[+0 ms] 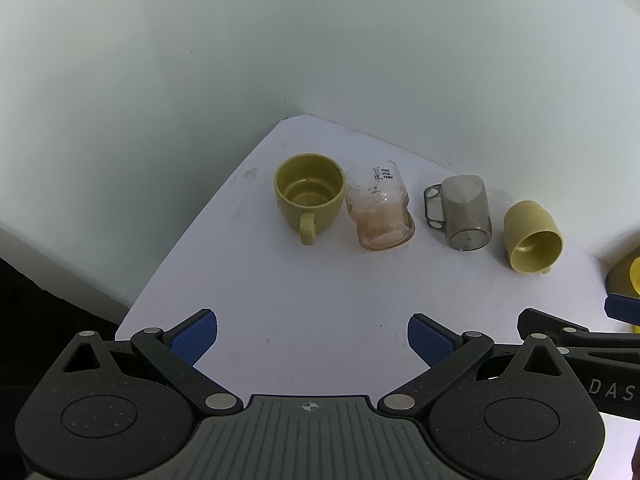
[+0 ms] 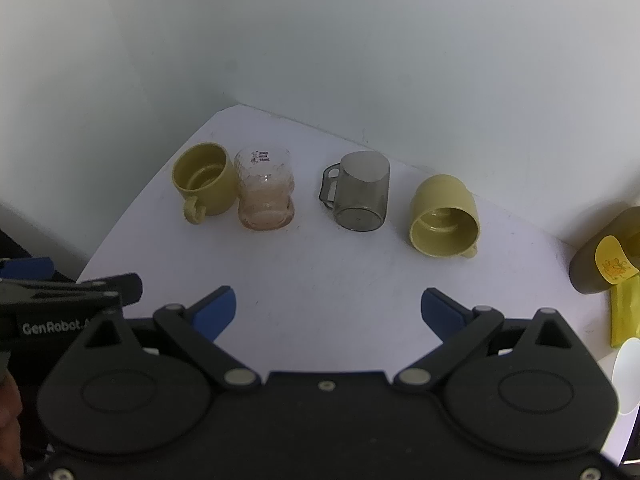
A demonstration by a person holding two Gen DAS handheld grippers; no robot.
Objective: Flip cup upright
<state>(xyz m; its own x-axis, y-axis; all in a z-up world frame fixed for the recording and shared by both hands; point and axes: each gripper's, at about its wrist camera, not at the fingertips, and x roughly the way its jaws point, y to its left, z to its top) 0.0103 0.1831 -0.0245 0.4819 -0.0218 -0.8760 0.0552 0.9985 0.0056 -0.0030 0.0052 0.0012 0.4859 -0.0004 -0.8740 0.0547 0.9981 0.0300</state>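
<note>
Several cups stand in a row on the white table (image 1: 304, 300). A yellow mug (image 1: 309, 198) at the left is upright with its handle toward me; it also shows in the right wrist view (image 2: 204, 186). Beside it is an upright clear glass (image 1: 379, 208), also in the right wrist view (image 2: 265, 196). A smoky grey cup (image 1: 464, 212) stands upright, seen too in the right wrist view (image 2: 362, 196). A yellow cup (image 1: 532, 236) lies on its side, mouth toward me, seen too in the right wrist view (image 2: 445, 216). My left gripper (image 1: 312, 340) and right gripper (image 2: 328, 312) are open, empty, near the front edge.
White walls meet in a corner behind the cups. At the far right stand an olive cup with a yellow label (image 2: 608, 252) and a yellow packet (image 2: 626, 316). The table's left edge (image 1: 192, 240) runs diagonally, with dark floor beyond.
</note>
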